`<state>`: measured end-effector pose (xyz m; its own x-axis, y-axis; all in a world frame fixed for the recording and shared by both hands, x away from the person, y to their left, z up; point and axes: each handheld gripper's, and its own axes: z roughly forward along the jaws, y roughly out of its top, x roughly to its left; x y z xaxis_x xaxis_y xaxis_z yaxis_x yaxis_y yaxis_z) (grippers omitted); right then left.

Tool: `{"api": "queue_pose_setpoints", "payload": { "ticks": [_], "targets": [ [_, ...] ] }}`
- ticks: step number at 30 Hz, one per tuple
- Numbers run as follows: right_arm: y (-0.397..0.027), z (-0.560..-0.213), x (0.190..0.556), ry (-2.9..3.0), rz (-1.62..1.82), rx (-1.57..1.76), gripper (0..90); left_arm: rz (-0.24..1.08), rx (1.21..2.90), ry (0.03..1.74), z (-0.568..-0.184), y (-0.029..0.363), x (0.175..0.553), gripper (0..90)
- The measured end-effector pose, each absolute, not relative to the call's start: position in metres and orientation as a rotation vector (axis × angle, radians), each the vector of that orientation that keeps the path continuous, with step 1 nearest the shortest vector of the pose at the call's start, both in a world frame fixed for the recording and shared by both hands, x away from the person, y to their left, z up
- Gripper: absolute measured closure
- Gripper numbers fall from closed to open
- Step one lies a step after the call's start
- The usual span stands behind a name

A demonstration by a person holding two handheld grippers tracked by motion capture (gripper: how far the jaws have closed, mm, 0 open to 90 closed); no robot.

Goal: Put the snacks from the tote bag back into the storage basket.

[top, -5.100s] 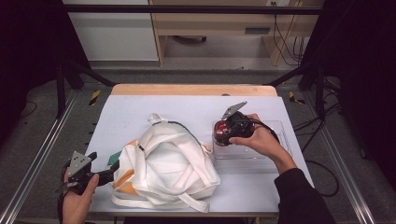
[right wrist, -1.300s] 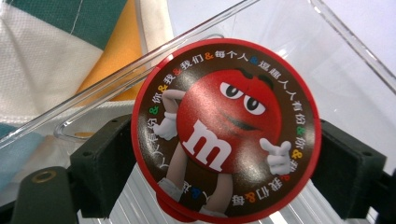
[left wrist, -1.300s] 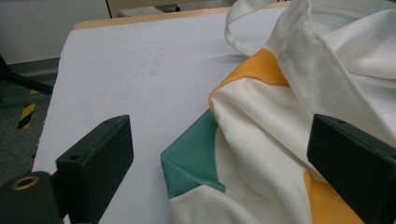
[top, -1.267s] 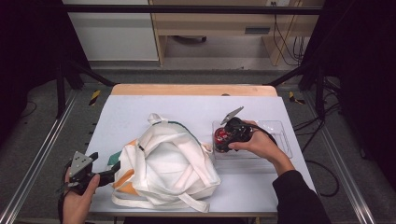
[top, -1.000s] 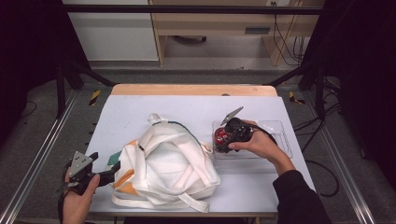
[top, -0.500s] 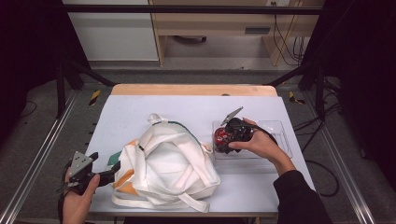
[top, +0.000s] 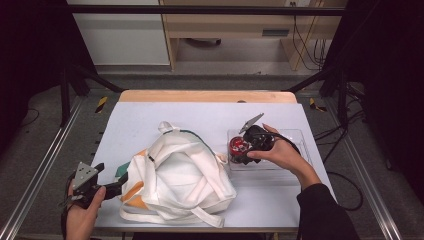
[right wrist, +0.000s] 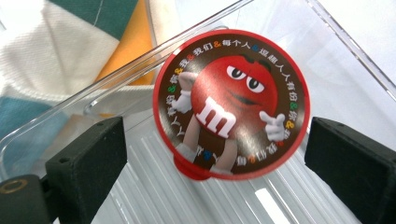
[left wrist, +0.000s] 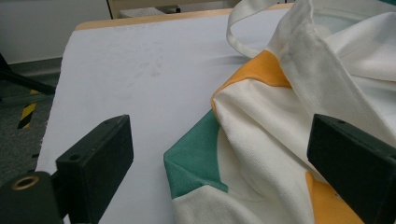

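left tongs (top: 119,184): jaws spread, low | right tongs (top: 235,151): jaws spread, angled down

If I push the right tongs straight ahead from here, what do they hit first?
Most likely the red M&M's tub: its round lid sits squarely between the open right tongs, inside the clear tray. Depth is hard to judge, but nothing stands in front of it.

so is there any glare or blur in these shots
Right gripper view: bright glare streaks on the clear tray, red lid sharp. Left gripper view: bag crisp, near jaws soft. High view: table evenly lit, surroundings dark.
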<state>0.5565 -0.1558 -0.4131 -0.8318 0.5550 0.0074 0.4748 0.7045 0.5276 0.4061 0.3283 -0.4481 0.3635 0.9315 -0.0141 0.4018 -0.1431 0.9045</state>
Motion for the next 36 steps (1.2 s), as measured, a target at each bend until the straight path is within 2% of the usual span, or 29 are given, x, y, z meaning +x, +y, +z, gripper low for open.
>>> {"api": "queue_pose_setpoints", "payload": {
  "ticks": [36],
  "targets": [
    [-0.177, -0.371, 0.527, 2.584, 0.951, 0.914, 6.6, 0.737, 1.713, 1.193, -0.448, 0.330, 0.406, 7.4]
  ]
}}
